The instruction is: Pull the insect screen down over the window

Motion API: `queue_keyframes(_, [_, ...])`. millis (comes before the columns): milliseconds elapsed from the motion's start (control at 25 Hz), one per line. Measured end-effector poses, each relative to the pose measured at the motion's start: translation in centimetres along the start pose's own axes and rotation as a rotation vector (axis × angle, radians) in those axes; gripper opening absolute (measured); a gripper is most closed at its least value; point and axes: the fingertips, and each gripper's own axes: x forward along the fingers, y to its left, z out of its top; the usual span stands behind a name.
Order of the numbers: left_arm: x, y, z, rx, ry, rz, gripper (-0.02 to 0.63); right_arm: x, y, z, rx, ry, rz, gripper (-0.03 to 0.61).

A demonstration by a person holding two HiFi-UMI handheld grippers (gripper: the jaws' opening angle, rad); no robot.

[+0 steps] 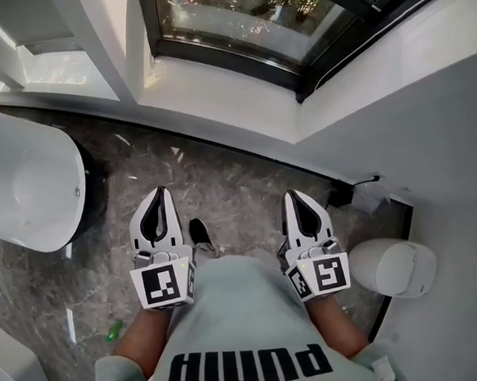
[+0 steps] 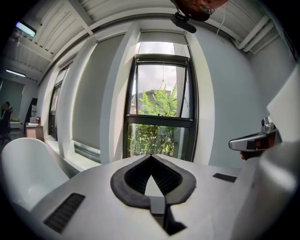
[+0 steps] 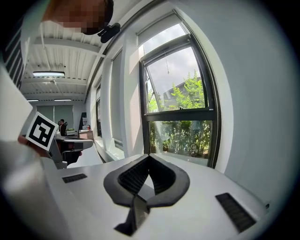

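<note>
The tall black-framed window [image 2: 161, 108] stands straight ahead of both grippers, with green trees behind the glass. A thin cord [image 3: 166, 63] hangs from the top of its frame; I cannot make out the insect screen itself. In the head view the window [image 1: 241, 13] lies beyond a white sill [image 1: 215, 97]. My left gripper [image 1: 159, 190] and right gripper [image 1: 289, 195] are held side by side at waist height, pointing at the window and well short of it. Both are shut with nothing between the jaws, as the left gripper view [image 2: 151, 154] and right gripper view [image 3: 149, 154] show.
A white rounded chair [image 1: 24, 178] stands to the left on the grey marbled floor. A white bin [image 1: 393, 268] sits at the right by the grey wall [image 1: 431, 129]. A black plug and cable [image 1: 341, 192] lie at the wall's foot. A white pillar [image 1: 111, 39] borders the window's left.
</note>
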Motion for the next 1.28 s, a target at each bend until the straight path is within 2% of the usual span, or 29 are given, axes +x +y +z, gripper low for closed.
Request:
queue_keyframes(280, [1.7, 2.5, 0.6, -0.006, -0.002, -0.016, 0.014, 3.4, 1.1, 1.7, -0.03, -0.029, -0.006, -0.005])
queue_keyframes(560, [5.8, 2.8, 1.4, -0.004, -0.001, 0.004, 0.014, 8.4, -0.9, 1.8, -0.011, -0.041, 0.031, -0.005])
queue_keyframes(840, [13.5, 3.4, 3.4, 0.031, 0.036, 0.08, 0.014, 16.9, -5.3, 2.5, 0.018, -0.031, 0.107, -0.005])
queue_keyframes(1080, [23.2, 1.2, 6.5, 0.047, 0.035, 0.06, 0.014, 24.1, -11.3, 5.0, 0.018, -0.049, 0.131, -0.005])
queue_keyframes(1280, [28.2, -1.1, 8.1, 0.075, 0.042, 0.05, 0.014, 27.2, -14.7, 7.3, 0.006, -0.08, 0.166, -0.005])
